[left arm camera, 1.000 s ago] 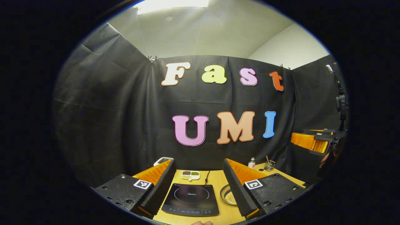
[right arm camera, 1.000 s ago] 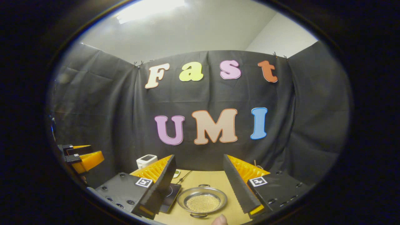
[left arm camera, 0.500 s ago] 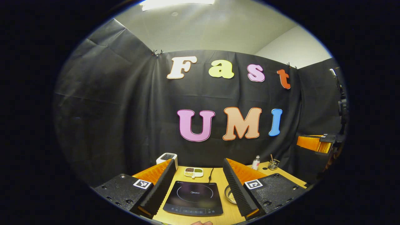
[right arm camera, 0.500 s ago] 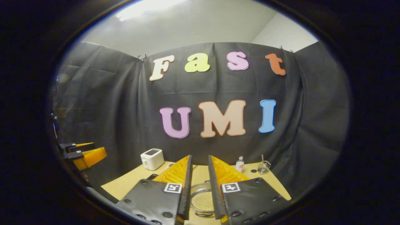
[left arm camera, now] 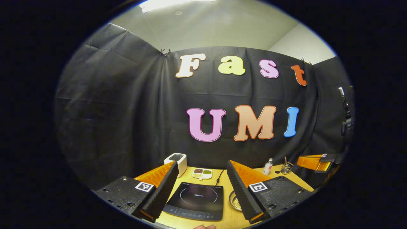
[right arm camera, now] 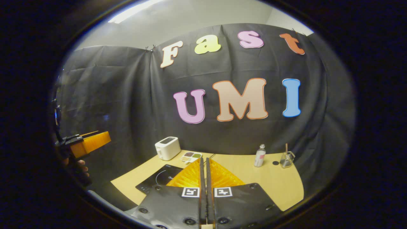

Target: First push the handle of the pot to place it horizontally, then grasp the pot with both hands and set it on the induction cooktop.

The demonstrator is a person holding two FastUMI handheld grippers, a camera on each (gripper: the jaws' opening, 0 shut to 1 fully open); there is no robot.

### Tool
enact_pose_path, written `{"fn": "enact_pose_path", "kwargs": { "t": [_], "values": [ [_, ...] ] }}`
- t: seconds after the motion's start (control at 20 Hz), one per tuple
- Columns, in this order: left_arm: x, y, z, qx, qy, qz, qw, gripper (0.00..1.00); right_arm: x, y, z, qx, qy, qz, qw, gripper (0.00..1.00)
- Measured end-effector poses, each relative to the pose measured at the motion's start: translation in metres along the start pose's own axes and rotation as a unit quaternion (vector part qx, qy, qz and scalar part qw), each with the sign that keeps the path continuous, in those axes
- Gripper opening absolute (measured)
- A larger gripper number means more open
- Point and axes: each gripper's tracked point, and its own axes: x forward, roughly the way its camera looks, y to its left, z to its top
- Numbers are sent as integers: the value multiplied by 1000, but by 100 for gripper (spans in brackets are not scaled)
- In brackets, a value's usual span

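In the left gripper view my left gripper (left arm camera: 202, 163) is open above the near edge of the wooden table (left arm camera: 226, 219), with nothing between its fingers. Below the gap lies the black induction cooktop (left arm camera: 195, 202). To its right sits the shallow metal pot (left arm camera: 234, 201) with pale grains inside, half hidden by one finger. My right gripper (left arm camera: 314, 161) shows far right, held in the air. In the right gripper view my right gripper (right arm camera: 204, 159) is shut on nothing, its fingers hiding the table's middle. The cooktop (right arm camera: 155, 181) peeks out left of them. My left gripper (right arm camera: 90, 143) hangs at far left.
A white toaster (right arm camera: 167, 148) and a divided dish (right arm camera: 190, 156) of beans stand at the back left. A small bottle (right arm camera: 260, 156) and a glass (right arm camera: 286, 159) with a stick stand at the back right. A hand (right arm camera: 81, 165) holds the left gripper.
My right gripper has closed from wide open to fully shut, and its view now takes in more of the table; the pot has gone behind its fingers. My left gripper stays open and has shifted slightly.
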Motion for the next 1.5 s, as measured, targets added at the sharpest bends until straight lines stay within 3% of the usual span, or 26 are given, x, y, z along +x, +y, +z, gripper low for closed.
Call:
{"fn": "enact_pose_path", "kwargs": {
  "t": [0.15,0.3,0.45,0.7,0.8,0.85,1.05,1.4,1.5],
  "values": [
    [-7,2,-5,10,9,21,1000,93,6,18,-38,39,50,55,996,0],
    [-8,11,-19,7,24,32,999,88,18,22,-69,68,102,67,990,0],
    [-4,27,-28,3,31,39,999,93,31,25,-106,115,170,47,978,2],
    [10,40,-38,-1,25,6,1000,93,45,43,-158,179,245,2,953,2],
    [18,42,-44,-3,26,-13,1000,89,48,49,-178,182,266,-13,946,2],
    [21,45,-48,-3,27,-21,999,93,49,52,-188,185,279,-18,942,2],
    [35,52,-70,-23,40,-53,998,93,51,51,-226,179,319,-63,929,3],
    [49,75,-88,-54,51,-57,996,93,41,52,-286,146,385,-105,905,0],
    [50,76,-90,-62,54,-57,995,93,43,46,-294,144,392,-116,901,3]
  ]
}}
